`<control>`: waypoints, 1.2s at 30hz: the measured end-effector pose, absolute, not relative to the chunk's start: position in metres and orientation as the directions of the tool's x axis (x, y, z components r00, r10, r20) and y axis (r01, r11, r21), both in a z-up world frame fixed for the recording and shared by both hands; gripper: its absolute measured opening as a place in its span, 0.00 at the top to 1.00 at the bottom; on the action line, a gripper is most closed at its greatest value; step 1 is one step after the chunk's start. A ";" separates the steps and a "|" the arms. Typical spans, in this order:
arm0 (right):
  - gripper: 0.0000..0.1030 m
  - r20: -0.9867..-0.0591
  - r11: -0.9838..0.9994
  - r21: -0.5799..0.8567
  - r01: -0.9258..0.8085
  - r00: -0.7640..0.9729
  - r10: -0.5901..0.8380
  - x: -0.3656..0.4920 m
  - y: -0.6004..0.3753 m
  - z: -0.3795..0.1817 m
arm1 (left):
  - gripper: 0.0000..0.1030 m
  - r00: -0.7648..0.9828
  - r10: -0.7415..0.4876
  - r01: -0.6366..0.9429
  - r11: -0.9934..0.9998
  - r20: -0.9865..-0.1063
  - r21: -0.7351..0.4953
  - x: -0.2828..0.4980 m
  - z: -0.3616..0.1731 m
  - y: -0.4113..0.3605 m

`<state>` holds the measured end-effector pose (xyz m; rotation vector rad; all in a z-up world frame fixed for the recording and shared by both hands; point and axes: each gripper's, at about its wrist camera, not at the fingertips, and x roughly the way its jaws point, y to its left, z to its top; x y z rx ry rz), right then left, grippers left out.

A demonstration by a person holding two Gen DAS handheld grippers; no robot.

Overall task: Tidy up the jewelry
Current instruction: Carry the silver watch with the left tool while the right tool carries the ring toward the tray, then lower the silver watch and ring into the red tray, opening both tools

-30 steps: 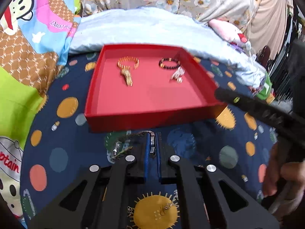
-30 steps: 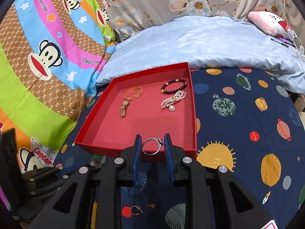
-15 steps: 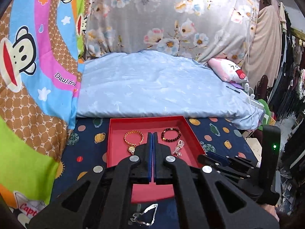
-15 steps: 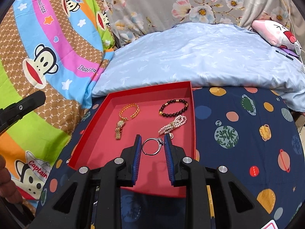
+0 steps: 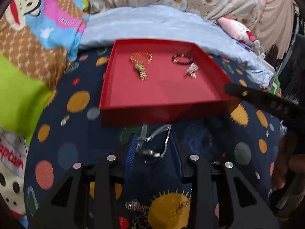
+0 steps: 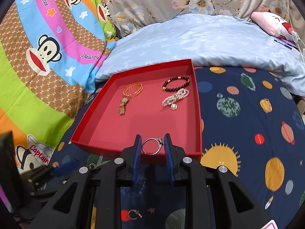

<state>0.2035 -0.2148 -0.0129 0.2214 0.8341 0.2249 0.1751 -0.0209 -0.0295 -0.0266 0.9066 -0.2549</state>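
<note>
A red tray (image 6: 198, 114) lies on the planet-print sheet and holds a gold watch (image 6: 125, 101), a dark bead bracelet (image 6: 176, 84) and a pearl bracelet (image 6: 175, 98). My right gripper (image 6: 152, 147) is shut on a silver ring (image 6: 152, 146) over the tray's near edge. In the left wrist view the tray (image 5: 114, 99) is ahead. My left gripper (image 5: 153, 152) is open, its fingers either side of a silver bracelet (image 5: 154, 145) lying on the sheet just before the tray.
A gold earring (image 6: 134, 214) lies on the sheet below the right gripper. A chain (image 5: 137, 208) and another small piece (image 5: 181, 208) lie near the left gripper's base. A pale blue pillow (image 6: 200, 40) is behind the tray, a monkey-print blanket (image 6: 42, 57) to the left.
My left gripper came back down from a raised position and opened around the silver bracelet. My right gripper, still holding the ring, drew back to the tray's near edge.
</note>
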 end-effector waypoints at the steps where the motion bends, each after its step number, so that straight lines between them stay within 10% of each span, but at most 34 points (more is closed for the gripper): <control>1: 0.78 -0.705 0.953 0.282 -0.107 0.651 0.282 0.201 -0.214 -0.013 | 0.66 0.576 -0.228 0.189 0.971 -0.785 -0.144 0.175 -0.034 -0.020; 10: 0.78 -0.705 0.949 0.295 -0.108 0.646 0.293 0.195 -0.213 -0.014 | 0.57 0.554 -0.193 0.155 0.980 -0.810 -0.128 0.175 -0.056 -0.035; 17: 0.78 -0.707 0.947 0.300 -0.114 0.640 0.301 0.195 -0.211 -0.017 | 0.92 0.553 -0.190 0.149 0.980 -0.811 -0.129 0.182 -0.059 -0.026; 36: 0.78 -0.669 0.953 0.274 -0.130 0.685 0.286 0.210 -0.214 0.010 | 0.92 0.672 -0.338 0.247 0.941 -0.659 -0.230 0.183 0.050 -0.011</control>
